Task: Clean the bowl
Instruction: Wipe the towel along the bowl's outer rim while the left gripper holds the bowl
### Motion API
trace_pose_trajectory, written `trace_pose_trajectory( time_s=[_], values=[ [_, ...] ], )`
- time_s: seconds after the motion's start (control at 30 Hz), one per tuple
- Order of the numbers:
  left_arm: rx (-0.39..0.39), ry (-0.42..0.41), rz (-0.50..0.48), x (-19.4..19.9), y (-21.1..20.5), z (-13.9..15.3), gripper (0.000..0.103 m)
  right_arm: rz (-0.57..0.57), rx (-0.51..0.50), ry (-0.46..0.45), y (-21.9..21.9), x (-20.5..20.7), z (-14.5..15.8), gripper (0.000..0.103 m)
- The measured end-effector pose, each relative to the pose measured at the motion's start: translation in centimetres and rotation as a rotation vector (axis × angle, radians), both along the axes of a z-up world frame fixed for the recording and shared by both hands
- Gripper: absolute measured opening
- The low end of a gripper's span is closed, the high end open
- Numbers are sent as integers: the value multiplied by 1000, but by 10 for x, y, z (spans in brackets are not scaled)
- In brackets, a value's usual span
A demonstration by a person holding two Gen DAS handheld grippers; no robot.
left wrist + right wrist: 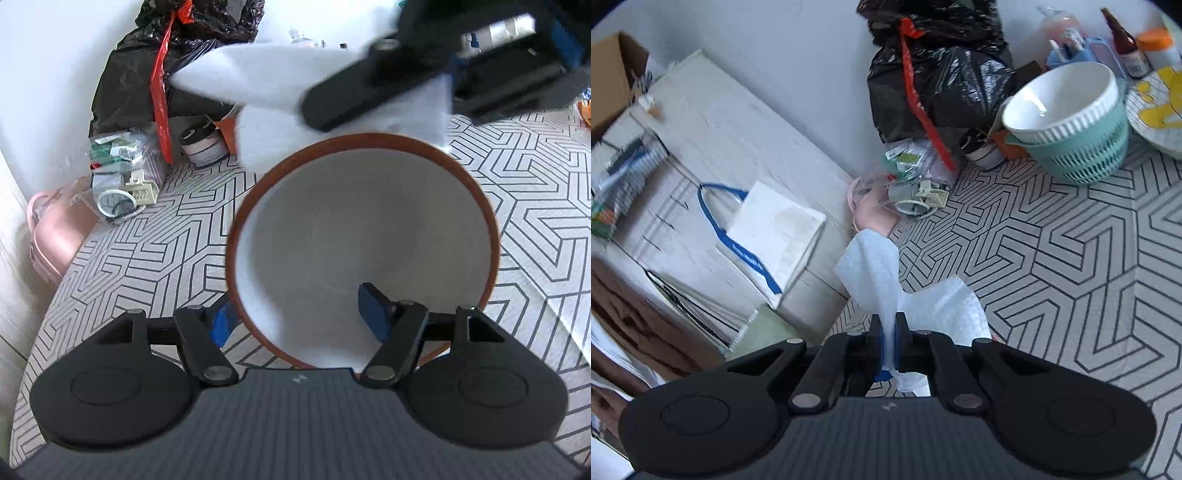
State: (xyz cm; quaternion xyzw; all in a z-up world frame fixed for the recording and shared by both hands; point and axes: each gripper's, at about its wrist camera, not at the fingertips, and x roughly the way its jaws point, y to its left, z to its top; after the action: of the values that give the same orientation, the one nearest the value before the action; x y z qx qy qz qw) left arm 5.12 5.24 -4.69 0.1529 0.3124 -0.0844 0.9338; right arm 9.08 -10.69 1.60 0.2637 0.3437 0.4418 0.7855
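Observation:
A white bowl with a brown rim (364,236) stands close in front of my left gripper (301,317). One blue pad is outside the rim on the left and the other (373,312) is inside the bowl, so the jaws straddle the near wall. I cannot tell if they press it. My right gripper (888,345) is shut on a white paper towel (886,280). In the left wrist view, the right gripper (424,77) hovers blurred above the bowl's far rim with the towel (273,81) hanging from it.
The table has a black-and-white geometric cloth (1052,266). At the back stand a black rubbish bag (938,70), a clear bag of small items (122,173), and a white bowl (1063,99) in a teal basket (1086,151). Bottles (1126,44) stand far right. Boxes (713,147) lie left.

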Motion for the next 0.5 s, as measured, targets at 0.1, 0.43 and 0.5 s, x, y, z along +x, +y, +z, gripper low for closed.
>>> trace_pose_trajectory(
  time_s=[0.1, 0.43, 0.5],
  values=[
    [-11, 7, 4, 1, 2, 0, 74, -22, 4, 9, -8, 1, -3, 4],
    [13, 1, 5, 0, -1, -1, 74, -74, 35, 19, -24, -1, -19, 4],
    [26, 1, 4, 0, -3, 0, 74, -83, 18, 6, -23, -3, -18, 4]
  ],
)
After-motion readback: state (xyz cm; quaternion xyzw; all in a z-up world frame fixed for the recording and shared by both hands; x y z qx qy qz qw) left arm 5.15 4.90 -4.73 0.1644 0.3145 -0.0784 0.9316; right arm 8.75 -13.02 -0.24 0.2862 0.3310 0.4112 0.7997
